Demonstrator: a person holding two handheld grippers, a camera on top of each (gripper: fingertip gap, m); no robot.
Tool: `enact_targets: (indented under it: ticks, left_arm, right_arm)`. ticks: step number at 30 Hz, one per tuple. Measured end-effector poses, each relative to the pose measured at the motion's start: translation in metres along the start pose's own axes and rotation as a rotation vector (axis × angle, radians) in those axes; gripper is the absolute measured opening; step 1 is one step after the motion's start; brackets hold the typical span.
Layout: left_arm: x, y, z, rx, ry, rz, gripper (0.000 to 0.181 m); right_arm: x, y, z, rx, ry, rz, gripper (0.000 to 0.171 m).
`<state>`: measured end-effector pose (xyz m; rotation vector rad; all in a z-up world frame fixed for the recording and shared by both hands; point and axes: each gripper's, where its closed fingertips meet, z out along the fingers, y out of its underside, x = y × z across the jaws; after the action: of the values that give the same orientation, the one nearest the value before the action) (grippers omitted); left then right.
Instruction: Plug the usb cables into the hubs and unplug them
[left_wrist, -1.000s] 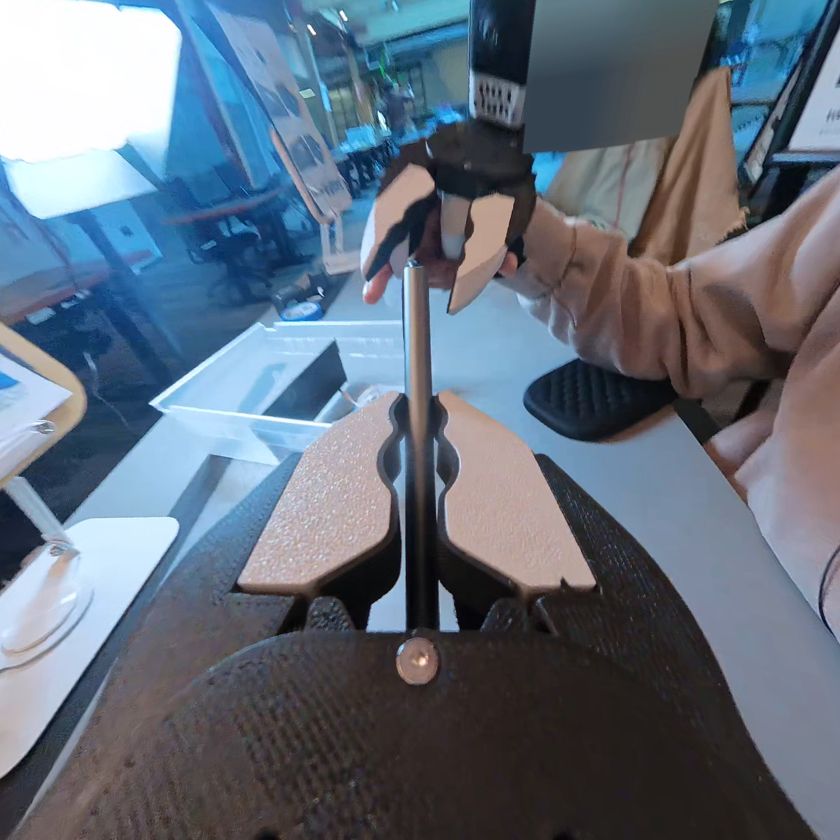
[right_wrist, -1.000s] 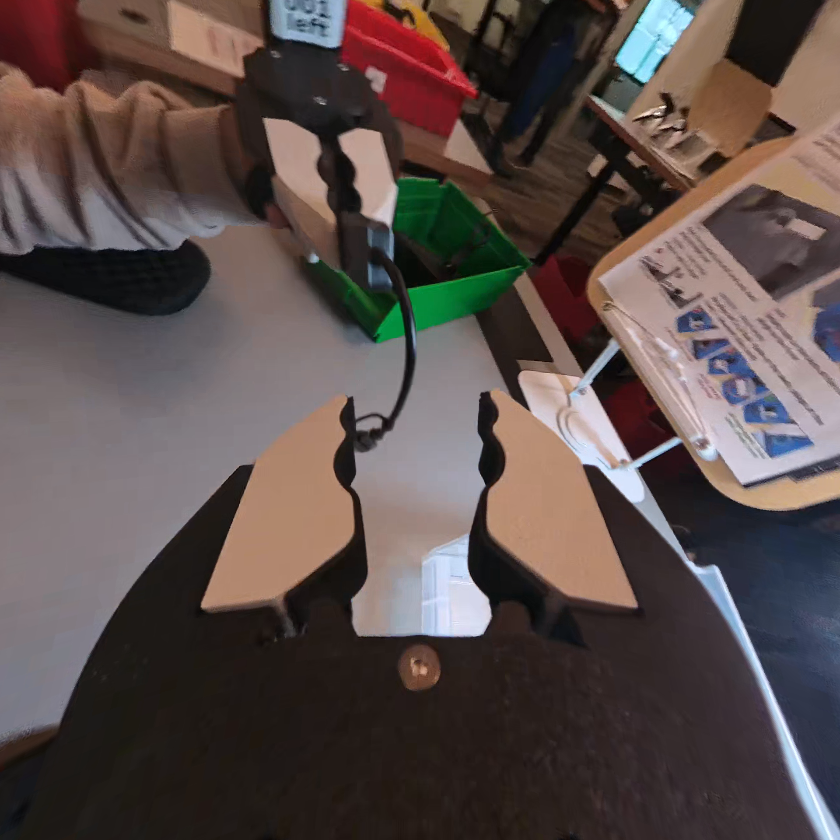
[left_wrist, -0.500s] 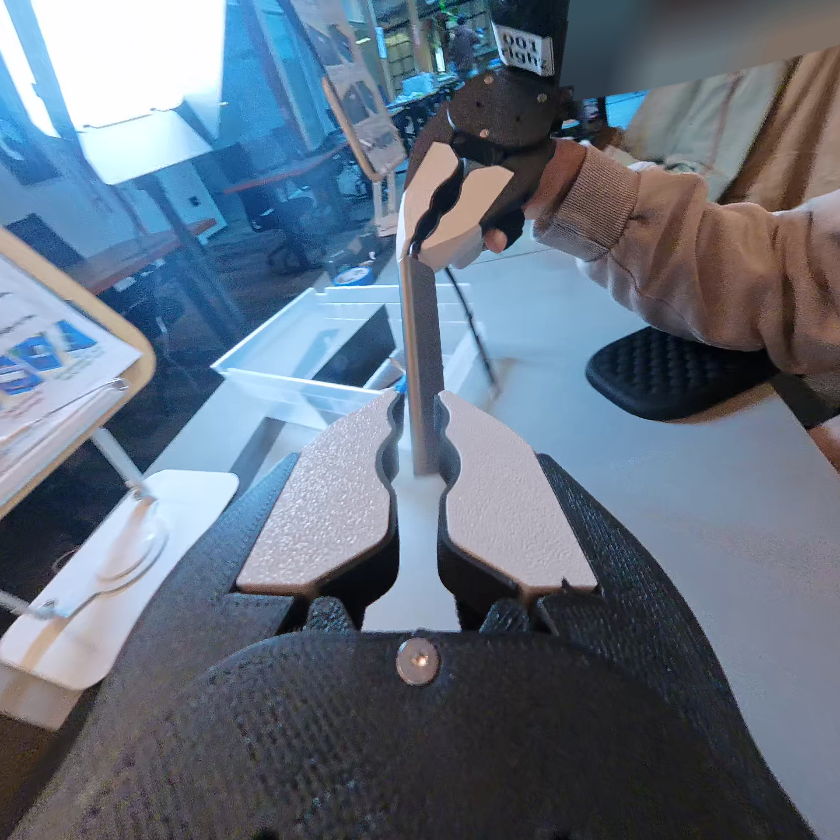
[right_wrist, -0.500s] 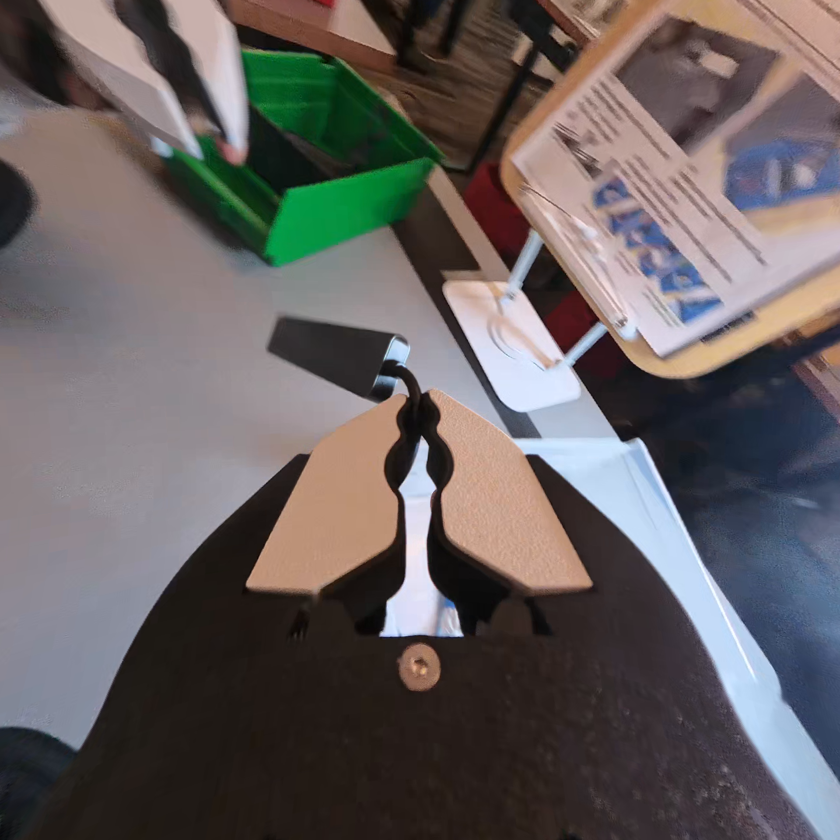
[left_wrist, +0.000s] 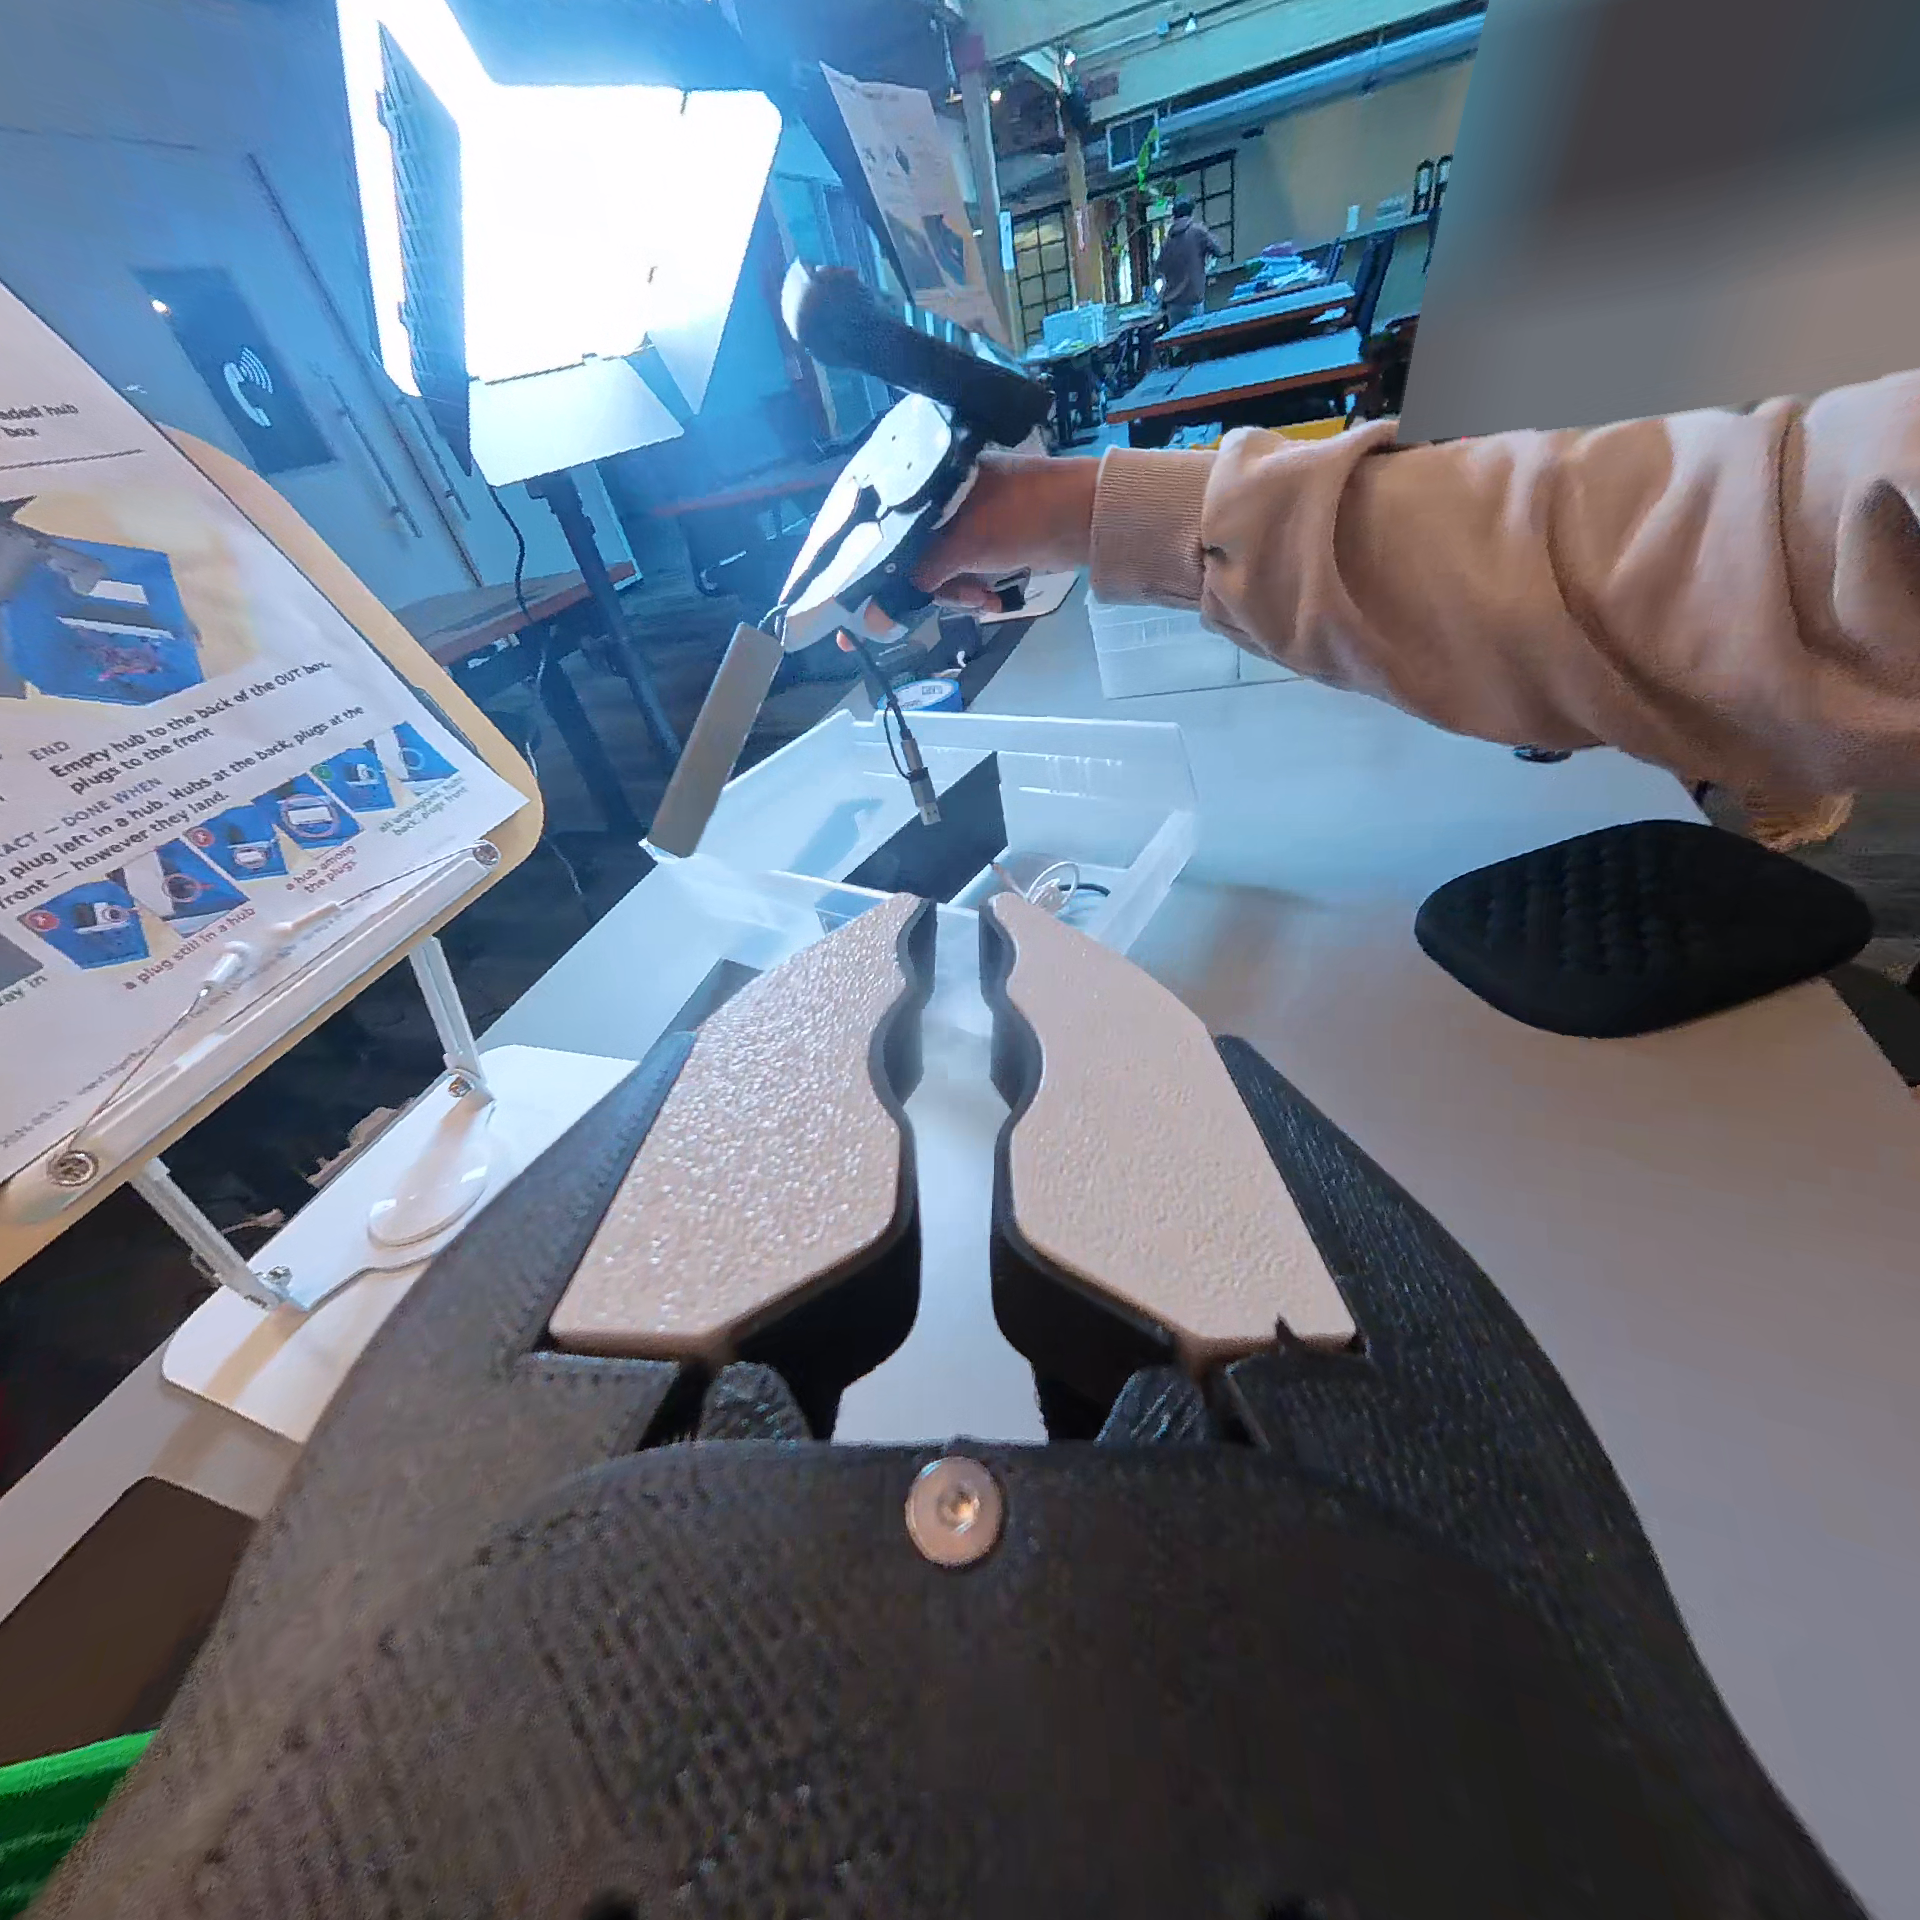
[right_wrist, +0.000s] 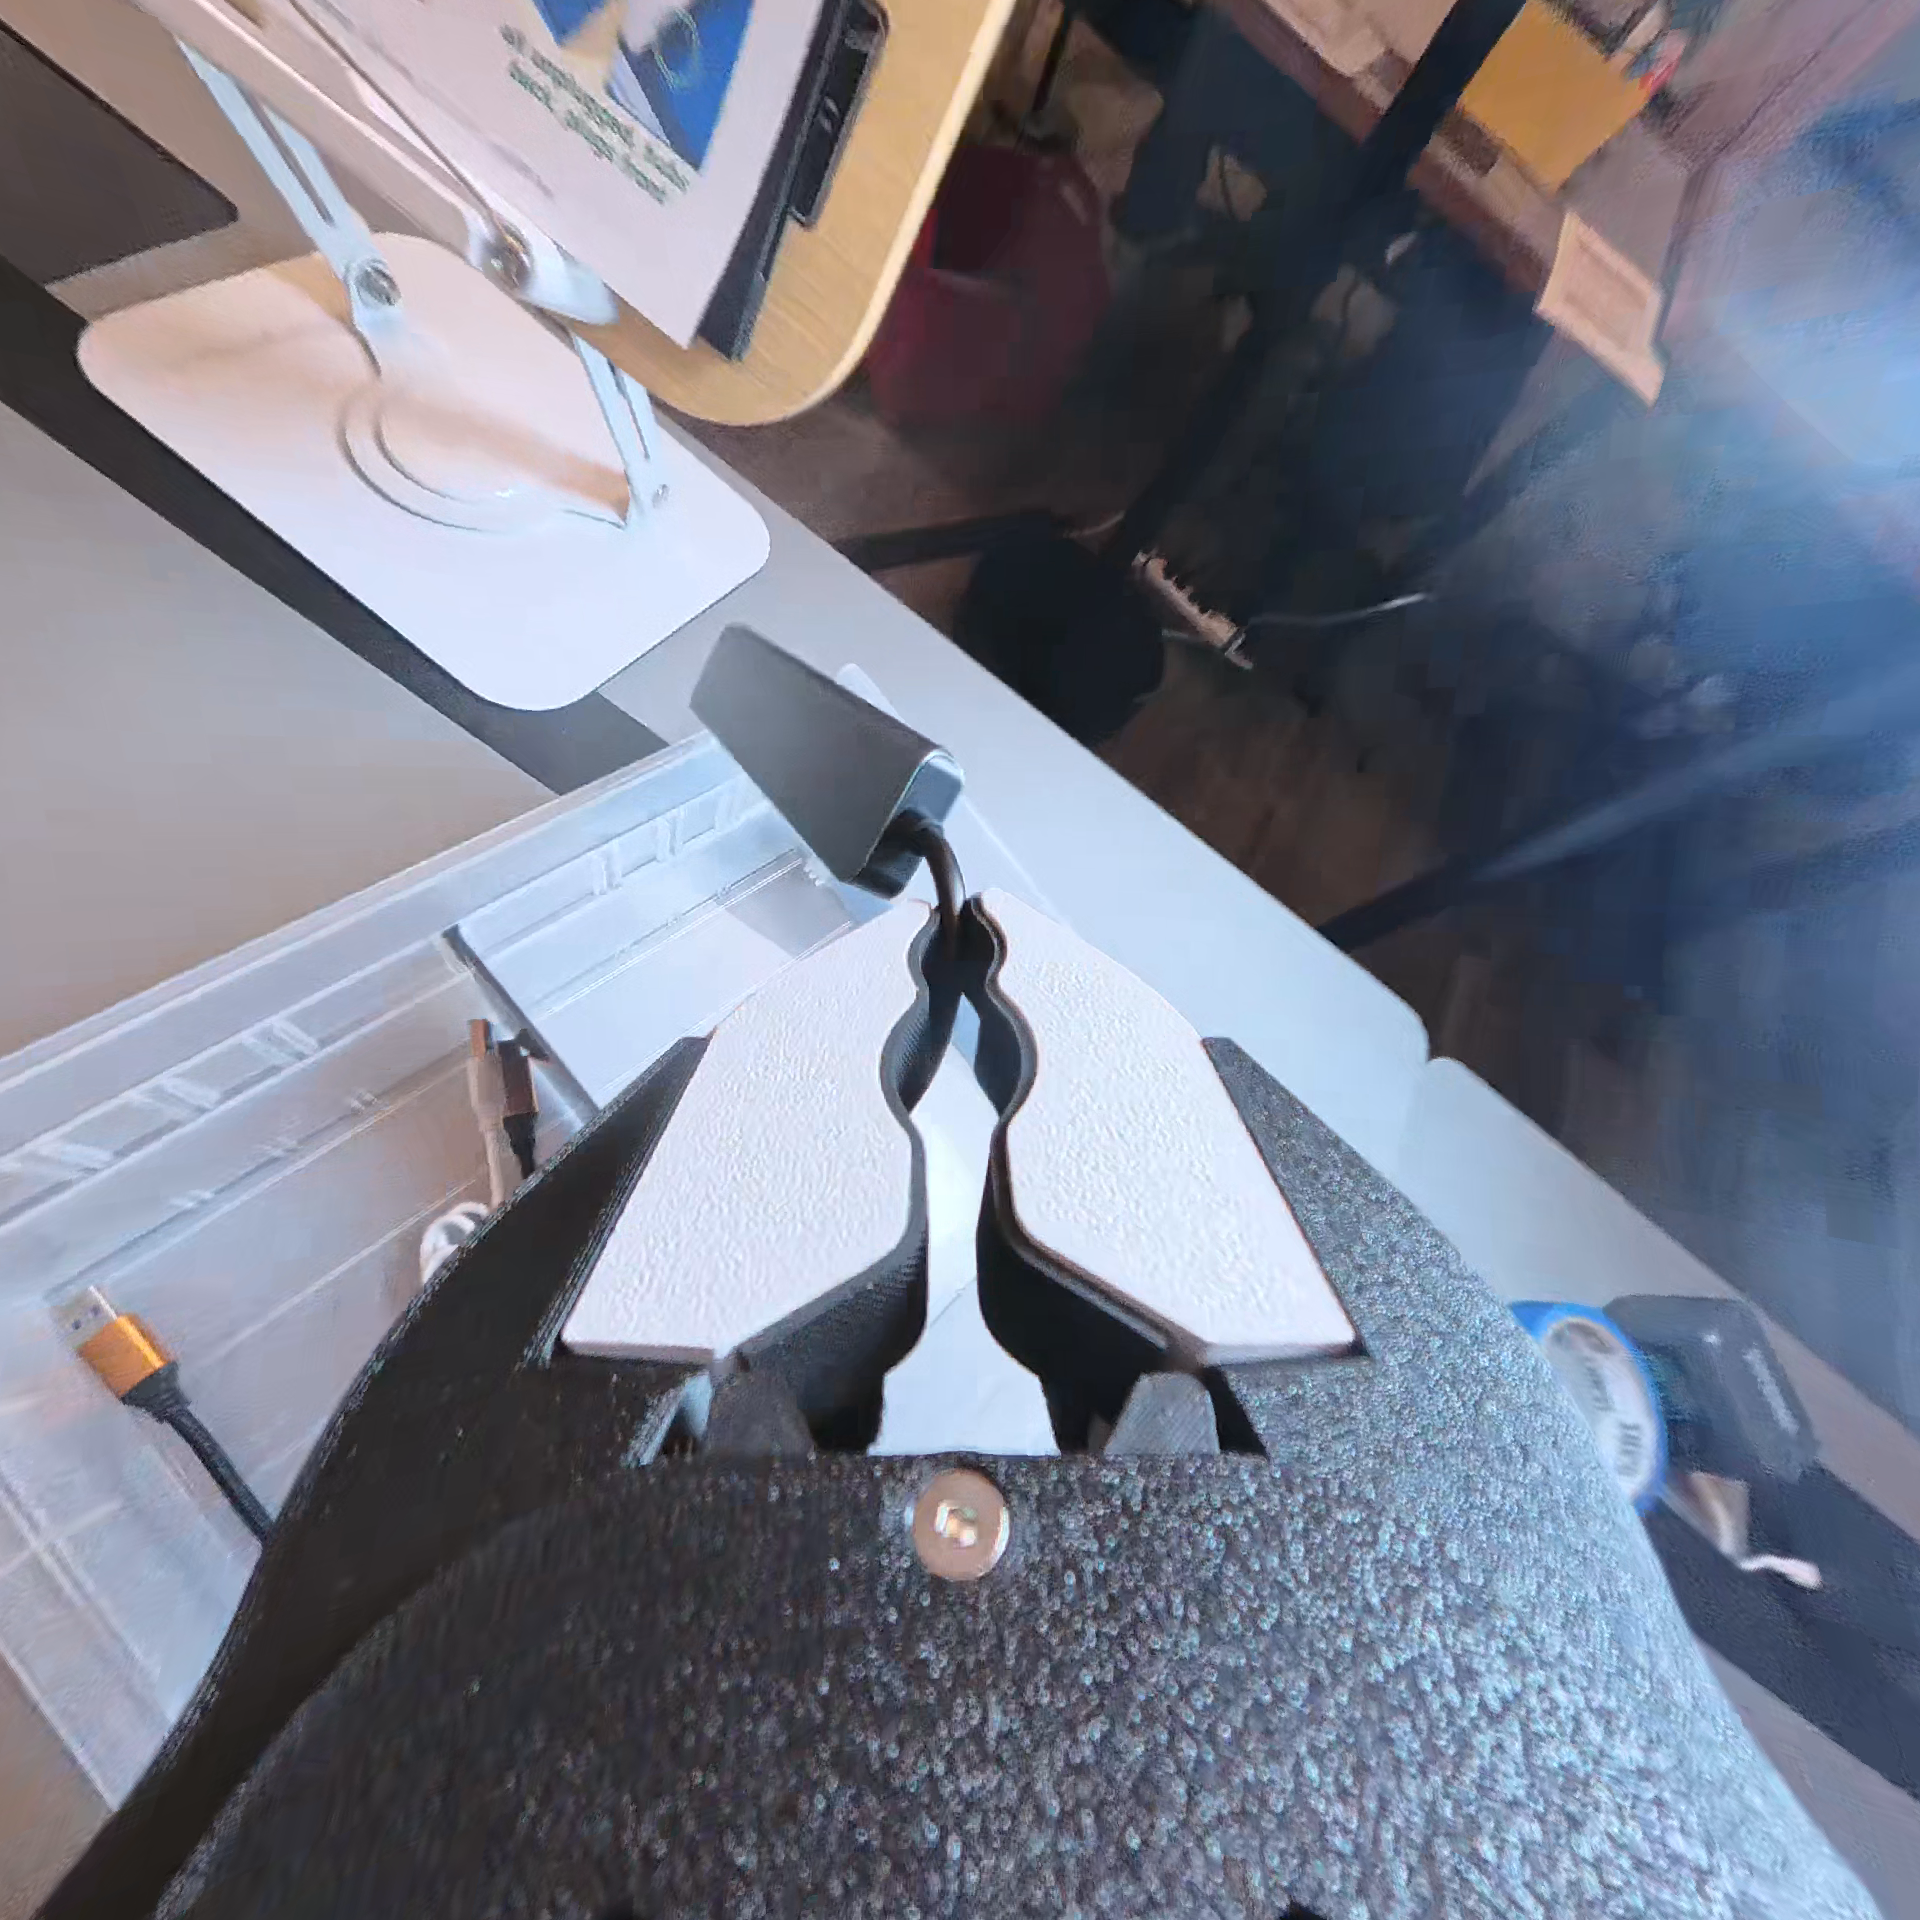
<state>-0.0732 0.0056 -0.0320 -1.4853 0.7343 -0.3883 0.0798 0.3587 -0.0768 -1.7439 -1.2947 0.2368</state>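
A: Where was the slim grey metal usb hub (right_wrist: 821, 774)?

B: Hanging in the air above the far end of the clear plastic divided bin (right_wrist: 260, 1049), dangling by its short black cable (right_wrist: 940, 894). The right gripper (right_wrist: 961, 914) had its fingertips clenched on that cable. In the left wrist view, the cable's plug (left_wrist: 923, 795) hung loose over the bin.

A: And the left gripper (left_wrist: 956, 909)?

B: Short of the bin, over the grey table (left_wrist: 1455, 1195), its fingers released, a narrow gap between them, grasping nothing.

A: Anything inside the bin?

B: An orange-collared usb plug on a braided black cord (right_wrist: 125, 1351). Beside the bin stood a wooden document stand on a white base (left_wrist: 343, 1247).
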Motion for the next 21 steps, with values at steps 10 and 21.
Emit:
enact_targets:
  ticks: [10,21]
  left_arm:
    - [-0.007,0.014,0.002,-0.035,-0.008,-0.02,0.007]
    - [-0.008,0.028,0.007,-0.058,0.016,-0.071,0.007]
  right_arm:
    - [0.048,0.066,0.049,-0.246,0.182,0.099,0.003]
    - [0.053,0.116,0.038,-0.504,0.243,-0.255,0.035]
